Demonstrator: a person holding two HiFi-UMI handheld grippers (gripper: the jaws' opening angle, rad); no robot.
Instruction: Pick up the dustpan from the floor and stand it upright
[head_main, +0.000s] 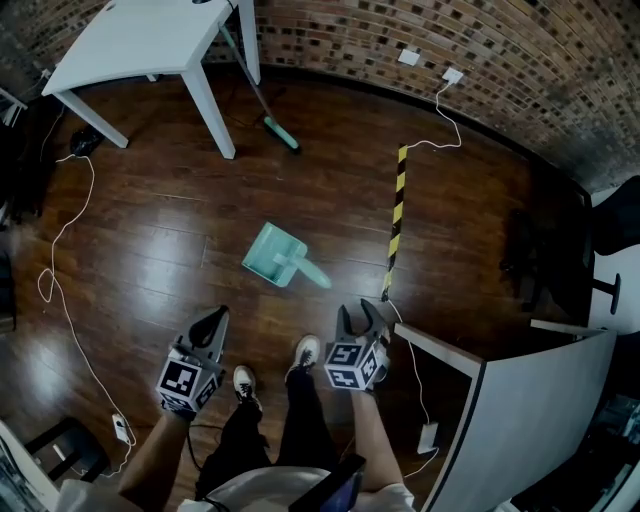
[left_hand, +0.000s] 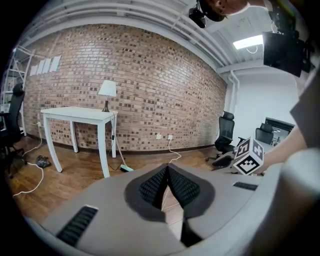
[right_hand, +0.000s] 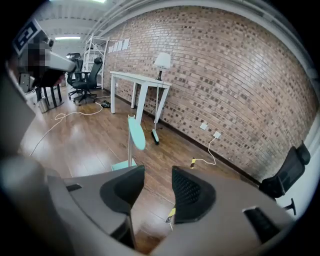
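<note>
You have no words, brands or numbers to read here. The left cube (head_main: 188, 382) and right cube (head_main: 350, 365) show only black-and-white square markers; yellow-and-black striped tape (head_main: 397, 215) lies unlettered on the floor (head_main: 180, 250).

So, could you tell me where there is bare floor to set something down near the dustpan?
The widest bare patch is the wooden floor between the mint-green plastic dustpan, the white cable at left and the white table. It is tighter to the right, between the yellow-and-black striped tape and the grey desk edge.
</note>
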